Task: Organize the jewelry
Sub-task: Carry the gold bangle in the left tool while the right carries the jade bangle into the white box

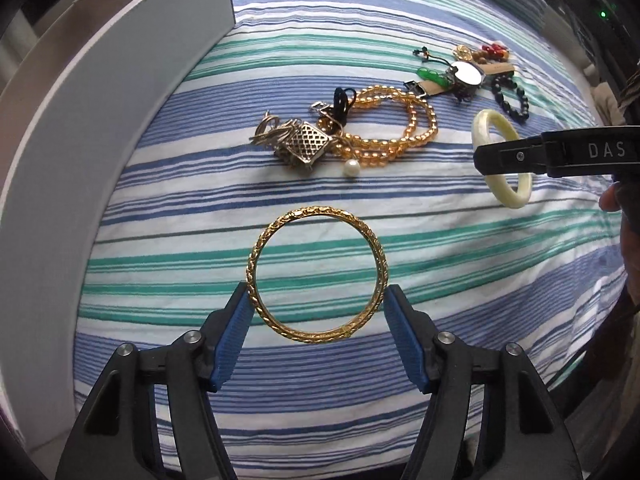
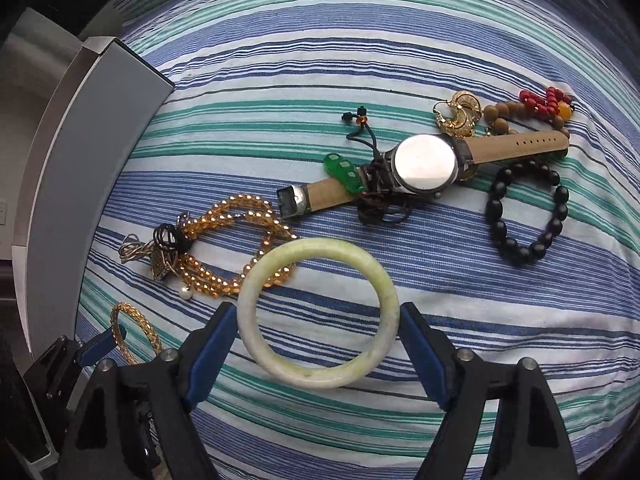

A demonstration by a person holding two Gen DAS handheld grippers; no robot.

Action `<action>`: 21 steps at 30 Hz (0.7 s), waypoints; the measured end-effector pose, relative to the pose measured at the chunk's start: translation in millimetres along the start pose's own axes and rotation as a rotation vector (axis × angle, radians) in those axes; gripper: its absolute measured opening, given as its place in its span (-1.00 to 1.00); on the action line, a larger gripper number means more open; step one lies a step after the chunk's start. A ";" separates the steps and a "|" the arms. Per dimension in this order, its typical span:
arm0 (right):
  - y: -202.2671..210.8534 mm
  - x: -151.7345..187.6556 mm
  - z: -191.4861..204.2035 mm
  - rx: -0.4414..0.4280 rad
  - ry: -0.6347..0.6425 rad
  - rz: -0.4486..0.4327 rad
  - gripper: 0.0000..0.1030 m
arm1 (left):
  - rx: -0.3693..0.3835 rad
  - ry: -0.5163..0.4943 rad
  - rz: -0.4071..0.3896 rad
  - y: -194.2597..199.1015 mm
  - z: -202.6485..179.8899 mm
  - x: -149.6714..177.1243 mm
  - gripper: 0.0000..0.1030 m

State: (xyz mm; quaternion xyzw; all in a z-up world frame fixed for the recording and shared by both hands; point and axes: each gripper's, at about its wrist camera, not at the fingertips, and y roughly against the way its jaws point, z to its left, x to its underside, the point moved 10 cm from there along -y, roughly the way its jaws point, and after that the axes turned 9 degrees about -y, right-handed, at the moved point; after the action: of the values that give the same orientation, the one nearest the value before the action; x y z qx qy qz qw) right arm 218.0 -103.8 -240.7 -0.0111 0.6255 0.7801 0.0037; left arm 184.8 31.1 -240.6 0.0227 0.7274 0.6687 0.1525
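My left gripper (image 1: 316,300) is shut on a gold bangle (image 1: 280,224) and holds it above the striped cloth (image 1: 440,280). My right gripper (image 2: 318,318) is shut on a pale jade bangle (image 2: 256,276), which also shows in the left wrist view (image 1: 480,122). An amber bead necklace (image 1: 416,136) lies tangled with a metal lattice charm (image 1: 306,144), silver rings and a pearl. Farther right lie a watch (image 2: 424,162) with a tan strap, a green pendant (image 2: 344,172), a black bead bracelet (image 2: 524,248), gold earrings (image 2: 460,116) and red and brown beads (image 2: 544,100).
A grey box with tall walls (image 1: 100,120) stands along the left of the cloth; it also shows in the right wrist view (image 2: 80,152). Dark equipment sits at the far right (image 1: 592,12). The person's hand (image 1: 628,240) is at the right edge.
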 end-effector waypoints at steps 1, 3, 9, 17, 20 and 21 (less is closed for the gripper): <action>0.3 10.7 -0.8 0.006 0.017 0.009 0.61 | 0.008 -0.005 0.013 -0.1 1.8 9.9 0.31; 1.1 31.1 -1.8 0.024 0.058 0.034 0.61 | 0.016 -0.016 0.045 1.4 7.7 26.9 0.31; -17.7 84.9 -10.5 0.130 0.155 0.123 0.61 | -0.007 -0.053 0.075 -4.9 18.4 60.1 0.43; -5.9 90.1 -10.8 -0.013 0.046 0.053 0.66 | 0.045 -0.007 -0.001 16.6 33.8 62.1 0.88; 7.1 84.6 -26.2 -0.051 -0.015 0.036 0.67 | 0.007 -0.037 0.000 16.8 33.5 66.8 0.89; 8.0 83.4 -33.4 -0.046 -0.026 0.036 0.67 | -0.002 -0.046 0.004 13.0 31.6 67.0 0.90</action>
State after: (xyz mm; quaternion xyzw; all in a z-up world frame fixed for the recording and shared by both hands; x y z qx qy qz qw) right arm 134.9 -138.9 -242.0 0.0100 0.6076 0.7942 -0.0026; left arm 126.7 78.8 -242.6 0.0396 0.7231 0.6689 0.1680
